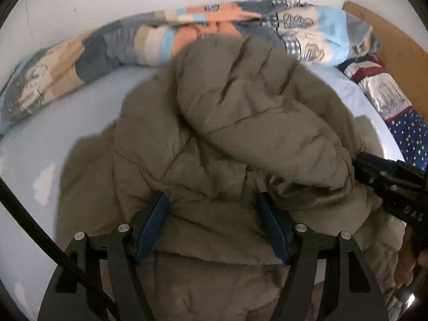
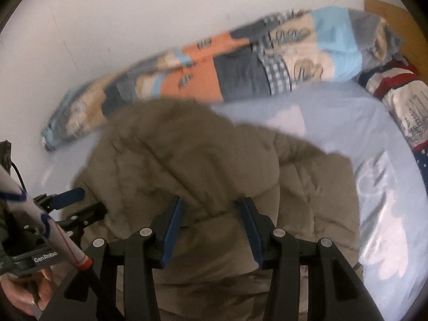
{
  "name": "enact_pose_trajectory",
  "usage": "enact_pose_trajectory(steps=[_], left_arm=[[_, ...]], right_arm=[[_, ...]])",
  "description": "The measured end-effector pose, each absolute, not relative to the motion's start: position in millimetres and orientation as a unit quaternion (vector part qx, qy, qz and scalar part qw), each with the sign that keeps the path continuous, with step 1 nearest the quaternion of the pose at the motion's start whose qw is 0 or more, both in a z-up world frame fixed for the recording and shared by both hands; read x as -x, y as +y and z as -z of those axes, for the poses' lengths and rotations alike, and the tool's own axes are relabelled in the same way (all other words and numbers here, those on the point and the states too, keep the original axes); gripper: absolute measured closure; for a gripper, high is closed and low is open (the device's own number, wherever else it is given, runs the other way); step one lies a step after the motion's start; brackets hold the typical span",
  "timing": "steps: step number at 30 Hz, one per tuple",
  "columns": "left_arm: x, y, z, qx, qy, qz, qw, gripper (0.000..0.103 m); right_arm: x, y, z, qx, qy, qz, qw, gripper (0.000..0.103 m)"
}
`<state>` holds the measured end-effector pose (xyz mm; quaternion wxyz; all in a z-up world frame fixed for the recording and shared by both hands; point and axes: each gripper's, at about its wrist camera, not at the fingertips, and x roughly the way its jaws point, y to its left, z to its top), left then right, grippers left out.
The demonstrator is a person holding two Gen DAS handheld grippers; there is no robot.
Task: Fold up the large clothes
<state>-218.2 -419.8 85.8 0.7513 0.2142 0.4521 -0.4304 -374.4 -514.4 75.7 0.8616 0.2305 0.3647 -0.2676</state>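
Observation:
A large olive-brown puffer jacket (image 1: 240, 123) lies bunched on a light blue bed sheet (image 1: 80, 112); it also fills the right wrist view (image 2: 192, 160). My left gripper (image 1: 212, 200) has its blue-padded jaws spread wide, with jacket fabric bulging between them. My right gripper (image 2: 211, 206) also has its jaws apart with thick jacket fabric between them. The right gripper shows at the right edge of the left wrist view (image 1: 388, 182), against the jacket. The left gripper shows at the left of the right wrist view (image 2: 72, 200).
A patchwork quilt (image 1: 187, 32) lies rolled along the white wall at the back. A navy star and red-striped pillow (image 1: 388, 99) sits at the right by a wooden headboard (image 1: 388, 32). Bare sheet shows to the right of the jacket (image 2: 347, 123).

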Motion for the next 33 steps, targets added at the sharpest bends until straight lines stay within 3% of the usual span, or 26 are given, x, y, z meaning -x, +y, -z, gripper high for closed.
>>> enact_pose_trajectory(steps=[4, 10, 18, 33], left_arm=[[220.4, -421.3, -71.7, -0.223, 0.45, 0.429, 0.751, 0.034], [224.1, -418.1, -73.1, -0.229, 0.442, 0.425, 0.756, 0.033], [260.3, -367.3, -118.8, -0.208, 0.417, 0.447, 0.764, 0.034], [350.2, -228.7, -146.7, -0.176, 0.441, 0.434, 0.765, 0.034]], right_arm=[[367.1, -511.8, -38.4, -0.207, 0.416, 0.25, 0.85, 0.053], [366.3, -514.2, -15.9, -0.205, 0.428, 0.243, 0.846, 0.053], [408.0, -501.4, -61.4, -0.249, 0.368, 0.243, 0.862, 0.052], [509.0, -396.1, -87.2, -0.298, 0.355, 0.231, 0.856, 0.051]])
